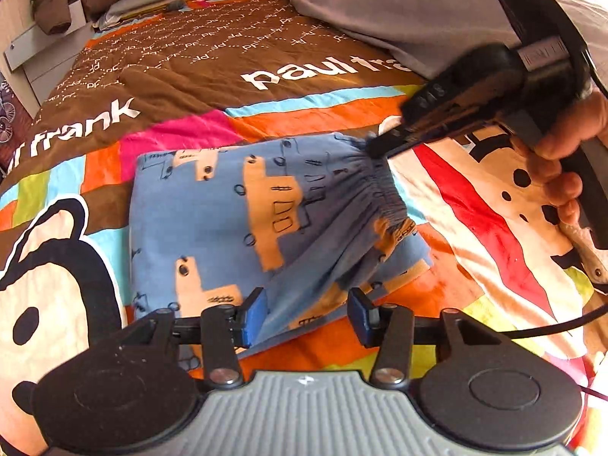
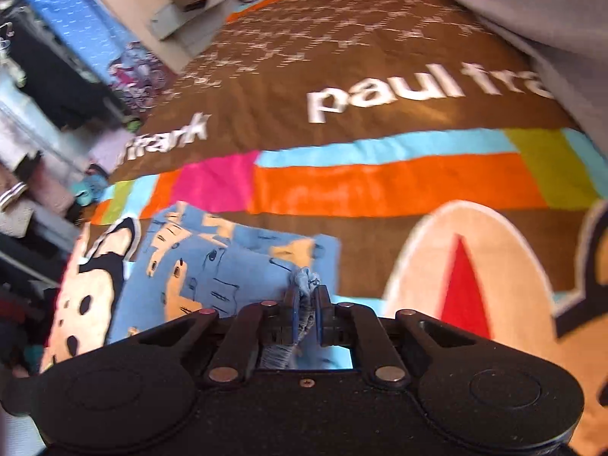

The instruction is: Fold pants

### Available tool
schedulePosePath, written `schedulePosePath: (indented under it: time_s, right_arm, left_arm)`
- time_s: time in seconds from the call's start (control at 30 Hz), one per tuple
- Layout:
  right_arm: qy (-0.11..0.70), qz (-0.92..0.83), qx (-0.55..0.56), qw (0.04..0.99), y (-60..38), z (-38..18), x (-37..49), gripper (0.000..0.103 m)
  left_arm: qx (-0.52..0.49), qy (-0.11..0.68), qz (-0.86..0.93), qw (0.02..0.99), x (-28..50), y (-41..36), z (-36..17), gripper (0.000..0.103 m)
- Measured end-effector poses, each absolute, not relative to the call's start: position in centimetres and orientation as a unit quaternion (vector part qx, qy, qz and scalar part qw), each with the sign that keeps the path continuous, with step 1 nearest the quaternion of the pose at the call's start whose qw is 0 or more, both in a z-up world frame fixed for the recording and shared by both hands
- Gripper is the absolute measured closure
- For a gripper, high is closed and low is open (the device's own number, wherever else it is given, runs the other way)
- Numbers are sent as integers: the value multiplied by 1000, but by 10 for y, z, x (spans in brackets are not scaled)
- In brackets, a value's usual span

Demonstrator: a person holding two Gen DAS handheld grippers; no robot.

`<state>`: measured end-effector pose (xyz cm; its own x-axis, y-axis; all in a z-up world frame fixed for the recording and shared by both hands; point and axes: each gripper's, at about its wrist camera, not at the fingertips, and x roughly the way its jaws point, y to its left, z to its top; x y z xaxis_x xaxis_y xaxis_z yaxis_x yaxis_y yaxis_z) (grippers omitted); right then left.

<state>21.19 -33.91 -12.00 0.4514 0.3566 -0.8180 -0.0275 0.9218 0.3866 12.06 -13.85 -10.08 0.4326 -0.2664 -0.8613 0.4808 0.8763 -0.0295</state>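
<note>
Pants (image 1: 235, 224), blue w/ tan vehicle print, lying mid-frame in left wrist view on bright patterned bedspread (image 1: 330, 114), already doubled into a rough rectangle w/ one layer partly lifted. Right gripper (image 2: 306, 300) nearly closed, pinching bunched elastic waistband (image 1: 383, 193); seen in left view coming in from upper right of frame, fingertips at the band's far corner, hand (image 1: 562, 152) behind it. Left gripper (image 1: 306, 313) wide open at bottom centre, blue pads (image 1: 254, 315) spread either side of the near cloth edge, holding nothing; contact w/ cloth can't be told. Key relation: waistband runs diagonally, from right gripper's pinch at centre right down toward lower right of the fold, so gathered end sits on right of frame and flat folded end on left. Long axis of bundle roughly left-right across frame. Right gripper clearly the one in control of the free end; left nearest the bottom edge, prob. best placed to pin or catch that edge. Judged stage: mid-fold, waistband end likely to be carried over toward frame left. Risk: elastic slipping out, since only a small tuft is gripped. Grey duvet (image 1: 399, 3) upper right, well apart.
</note>
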Motion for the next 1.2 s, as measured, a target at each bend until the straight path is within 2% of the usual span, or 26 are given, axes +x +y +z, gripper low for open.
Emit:
schedulePosePath:
  time_s: [0.03,0.1,0.13,0.2,0.23,0.27,0.33,0.57,0.73,0.83,0.97,1.07,1.2]
  right_arm:
    - [514,108,151,837,-341,-122,209,103]
    - [529,88,128,834,-343,-131,204,102]
    - [536,79,130,830,-345,-135,202,91]
    - [526,68,146,835,-347,-129,193,86]
    - [509,70,142,846,-345,-119,186,84]
    - [494,73,126,857,-339,-109,180,75]
    - [470,90,94,873,-323,-93,167,67]
    - [465,133,34,875,-262,-99,153,67]
    - [467,85,-21,880,-244,-121,135,67]
    - [478,66,-13,876,-253,-141,124,63]
    - [458,53,28,887,-261,-135,112,63]
    - [444,43,14,895,-257,-118,111,61]
    - [416,55,-3,908,-245,-92,126,57]
  left_arm:
    - [112,486,-225,837,121,-136,-101,48]
    - [106,496,-232,830,124,-131,-99,48]
    - [98,498,-238,828,125,-128,-95,48]
    - [81,492,-250,830,128,-118,-81,45]
    - [73,484,-249,835,130,-112,-73,41]
    - [66,476,-243,843,132,-107,-66,39]
    - [57,464,-217,857,143,-95,-56,37]
    - [13,460,-134,878,214,-69,-69,34]
    - [98,459,-130,873,247,-83,-116,34]
    - [119,447,-145,874,252,-83,-137,27]
    - [94,450,-154,875,256,-71,-130,23]
    - [71,462,-158,870,250,-59,-115,22]
    - [57,455,-169,872,224,-46,-92,9]
